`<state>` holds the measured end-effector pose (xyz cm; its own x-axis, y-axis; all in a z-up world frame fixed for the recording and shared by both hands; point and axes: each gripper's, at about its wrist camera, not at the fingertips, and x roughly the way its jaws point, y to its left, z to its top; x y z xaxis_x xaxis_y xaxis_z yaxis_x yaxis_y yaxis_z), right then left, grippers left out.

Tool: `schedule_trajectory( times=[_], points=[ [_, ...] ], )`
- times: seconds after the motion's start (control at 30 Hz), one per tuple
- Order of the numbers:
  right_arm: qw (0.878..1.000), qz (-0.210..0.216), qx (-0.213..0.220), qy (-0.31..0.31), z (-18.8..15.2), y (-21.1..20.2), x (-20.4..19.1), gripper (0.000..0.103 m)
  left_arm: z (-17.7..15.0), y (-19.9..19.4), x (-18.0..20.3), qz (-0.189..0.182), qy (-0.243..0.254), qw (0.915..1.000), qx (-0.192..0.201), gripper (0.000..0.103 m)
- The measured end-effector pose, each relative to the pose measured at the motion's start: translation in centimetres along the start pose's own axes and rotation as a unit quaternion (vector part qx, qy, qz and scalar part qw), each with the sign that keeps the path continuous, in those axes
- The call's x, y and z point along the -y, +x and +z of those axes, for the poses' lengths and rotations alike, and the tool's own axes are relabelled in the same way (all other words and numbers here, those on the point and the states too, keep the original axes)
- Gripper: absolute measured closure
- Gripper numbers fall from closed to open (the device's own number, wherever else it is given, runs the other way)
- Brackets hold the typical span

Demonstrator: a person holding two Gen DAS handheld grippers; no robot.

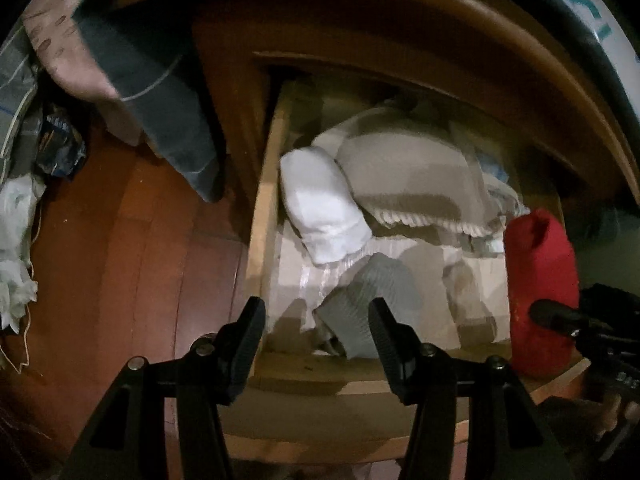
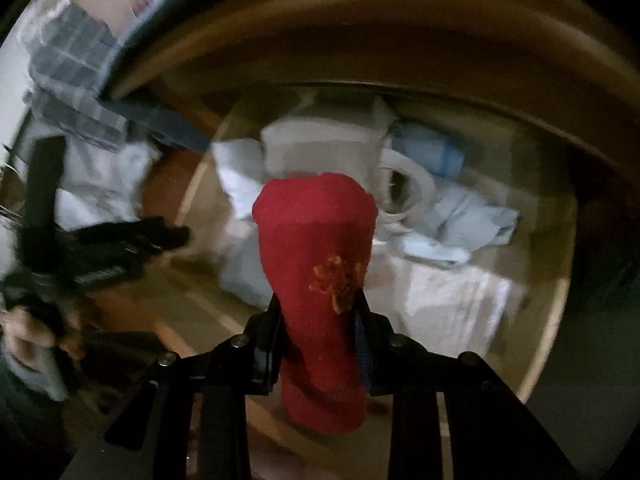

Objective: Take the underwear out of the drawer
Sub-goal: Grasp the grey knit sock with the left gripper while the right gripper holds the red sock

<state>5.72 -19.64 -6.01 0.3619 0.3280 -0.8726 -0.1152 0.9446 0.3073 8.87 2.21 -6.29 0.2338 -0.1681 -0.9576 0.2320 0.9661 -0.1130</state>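
Underwear, red knit fabric rolled into a soft tube (image 2: 316, 264) with an orange stitched motif on its side: clamped between the black fingers of the right gripper (image 2: 316, 344), jaws pressed into the cloth on both sides, roll standing up past the fingertips. Held above the open light-wood drawer (image 1: 264, 216), near its front right corner in the left wrist view, not resting on the contents. Blurred in the right wrist view, though the grip reads clearly.

Left gripper (image 1: 316, 344): jaws parted, nothing between them, pointed down over the drawer's front left part. Directly beyond its fingertips, a grey ribbed cloth bundle (image 1: 368, 304) lying on the drawer floor; contact cannot be told.

Inside the drawer: white rolled cloth (image 1: 320, 212) along the left wall, beige folded fabric with a fringed edge (image 1: 416, 180) behind it, pale blue crumpled cloth (image 2: 460, 216) further right. Reddish-brown wooden floor (image 1: 120, 240) left of the drawer, with a dark grey-blue fabric (image 1: 160, 100) hanging above.
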Motion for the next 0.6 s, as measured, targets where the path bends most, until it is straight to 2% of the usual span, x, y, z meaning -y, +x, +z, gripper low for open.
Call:
schedule_trajectory(
  times=[0.1,0.2,0.33,0.43,0.5,0.6],
  points=[
    [0.998,-0.051,0.013,0.018,0.4,0.0,0.4,0.075,0.1,0.4,0.7,0.005,0.016,0.9999,-0.003,0.048],
    [0.994,-0.102,0.019,0.034,-0.1,-0.8,2.1,0.075,0.3,0.7,1.4,-0.01,0.026,0.9995,-0.017,0.048],
    [0.994,-0.094,0.02,0.056,-0.5,-0.7,3.3,0.075,0.5,2.3,2.1,-0.045,0.007,0.9965,-0.069,0.048],
    [0.994,-0.096,0.021,0.042,-0.5,-0.7,3.0,0.075,0.2,3.9,3.5,-0.032,0.027,0.9935,-0.106,0.048],
    [0.995,-0.094,0.022,0.034,-0.5,-0.5,2.7,0.075,0.1,4.5,4.3,-0.036,0.037,0.9917,-0.117,0.048],
    [0.995,-0.092,0.023,0.03,-0.8,-1.3,2.8,0.075,0.7,5.6,4.8,-0.041,0.022,0.9878,-0.148,0.048]
  ],
)
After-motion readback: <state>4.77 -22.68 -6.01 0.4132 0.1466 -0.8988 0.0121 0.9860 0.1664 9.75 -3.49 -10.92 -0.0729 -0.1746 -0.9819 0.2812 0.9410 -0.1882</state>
